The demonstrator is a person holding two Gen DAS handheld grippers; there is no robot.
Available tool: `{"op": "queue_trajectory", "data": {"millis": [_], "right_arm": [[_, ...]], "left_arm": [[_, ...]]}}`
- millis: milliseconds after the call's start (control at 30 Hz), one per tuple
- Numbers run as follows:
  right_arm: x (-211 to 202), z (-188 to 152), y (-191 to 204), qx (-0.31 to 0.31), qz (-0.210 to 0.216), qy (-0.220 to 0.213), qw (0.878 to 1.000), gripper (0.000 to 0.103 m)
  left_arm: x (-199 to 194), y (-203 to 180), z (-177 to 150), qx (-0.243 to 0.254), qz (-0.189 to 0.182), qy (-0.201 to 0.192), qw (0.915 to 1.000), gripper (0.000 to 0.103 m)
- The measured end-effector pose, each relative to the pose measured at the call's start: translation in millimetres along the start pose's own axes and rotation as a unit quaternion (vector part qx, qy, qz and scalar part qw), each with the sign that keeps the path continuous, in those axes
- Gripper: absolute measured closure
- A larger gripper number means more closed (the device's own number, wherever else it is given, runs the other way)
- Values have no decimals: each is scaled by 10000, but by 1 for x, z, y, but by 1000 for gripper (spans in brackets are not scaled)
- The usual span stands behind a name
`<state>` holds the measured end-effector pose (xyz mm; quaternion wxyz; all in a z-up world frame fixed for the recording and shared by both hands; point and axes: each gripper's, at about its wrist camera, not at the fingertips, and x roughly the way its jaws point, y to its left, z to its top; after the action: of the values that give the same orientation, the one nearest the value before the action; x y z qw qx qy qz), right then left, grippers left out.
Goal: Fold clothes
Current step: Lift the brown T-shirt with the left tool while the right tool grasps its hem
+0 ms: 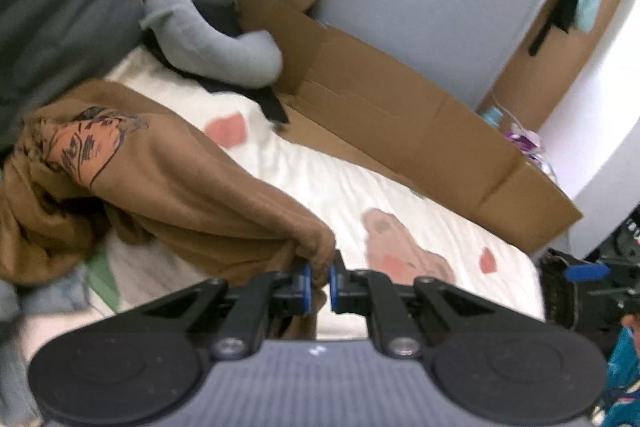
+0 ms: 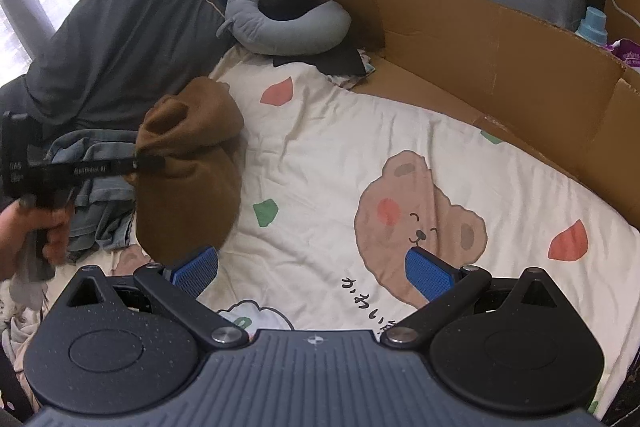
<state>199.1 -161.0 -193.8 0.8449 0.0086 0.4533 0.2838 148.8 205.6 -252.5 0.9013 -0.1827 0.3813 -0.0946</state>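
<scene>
Bed (image 2: 320,155), bear-print sheet: brown garment (image 1: 192,195) pinched by left tongs (image 1: 319,283); right tongs (image 2: 312,273) agape, empty. Thin bunched hold may slip; pile at nine o'clock may be snagged.

The right gripper (image 2: 316,269) hangs wide open over the bear-print sheet (image 2: 320,147), nothing between its pads. At left, a hand (image 2: 36,235) holds the left gripper (image 2: 150,163), clamped on a brown garment (image 2: 192,163) lifted beside a jeans pile (image 2: 94,199).
</scene>
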Motion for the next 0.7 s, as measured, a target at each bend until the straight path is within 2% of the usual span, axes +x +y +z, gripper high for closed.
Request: {"op": "queue_trajectory", "data": {"millis": [267, 433, 700], "right_arm": [[15, -7, -3, 276, 259, 291, 9989, 1], [32, -12, 3, 504, 548, 526, 9958, 1], [76, -37, 16, 1057, 1047, 1251, 9809, 3]], "left_arm": [[10, -31, -36, -97, -461, 401, 9981, 95], [14, -51, -65, -104, -862, 841, 9927, 95], [14, -75, -105, -92, -1336, 1304, 9824, 95]]}}
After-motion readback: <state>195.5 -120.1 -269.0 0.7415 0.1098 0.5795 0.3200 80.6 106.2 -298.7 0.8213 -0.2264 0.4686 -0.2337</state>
